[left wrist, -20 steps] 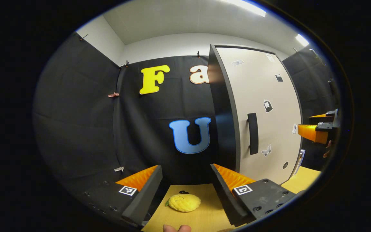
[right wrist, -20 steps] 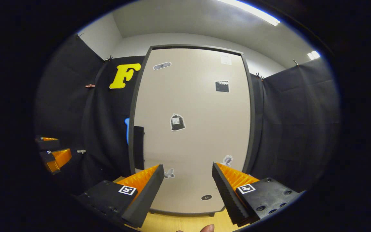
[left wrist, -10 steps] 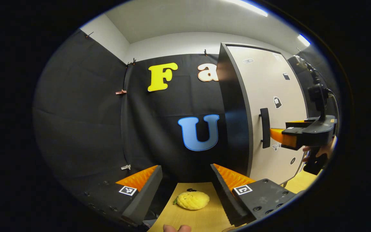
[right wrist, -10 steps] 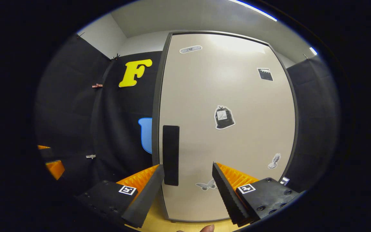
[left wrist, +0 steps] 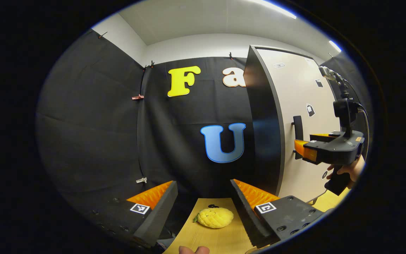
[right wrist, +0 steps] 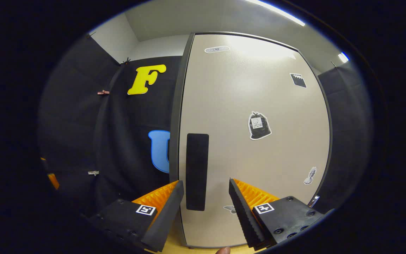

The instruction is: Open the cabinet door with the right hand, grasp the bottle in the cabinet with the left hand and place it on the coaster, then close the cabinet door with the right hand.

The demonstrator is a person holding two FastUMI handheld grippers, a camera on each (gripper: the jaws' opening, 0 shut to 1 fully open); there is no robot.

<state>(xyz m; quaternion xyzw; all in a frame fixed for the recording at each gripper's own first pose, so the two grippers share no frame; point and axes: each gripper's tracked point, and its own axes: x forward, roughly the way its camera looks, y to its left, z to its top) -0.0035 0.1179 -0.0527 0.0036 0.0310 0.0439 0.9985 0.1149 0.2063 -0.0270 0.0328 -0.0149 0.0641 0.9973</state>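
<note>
The tall cabinet's beige door (right wrist: 256, 141) stands shut, with a black vertical handle (right wrist: 197, 171) near its left edge. My right gripper (right wrist: 205, 206) is open, and the lower part of the handle sits between its fingers without visible contact. In the left gripper view, the cabinet (left wrist: 305, 134) stands at the right, and the right gripper (left wrist: 303, 150), held by a hand (left wrist: 351, 171), reaches the handle (left wrist: 297, 128). My left gripper (left wrist: 203, 203) hangs open over the wooden table (left wrist: 220, 240) with nothing between its fingers.
A yellow lemon-shaped toy (left wrist: 214, 217) lies on the table just beyond the left gripper's fingers. Black cloth walls close the booth behind and on both sides. A fingertip (left wrist: 192, 249) shows at the bottom edge.
My right gripper has moved in toward the door until its fingers straddle the handle. My left gripper has drifted slightly left, staying open.
</note>
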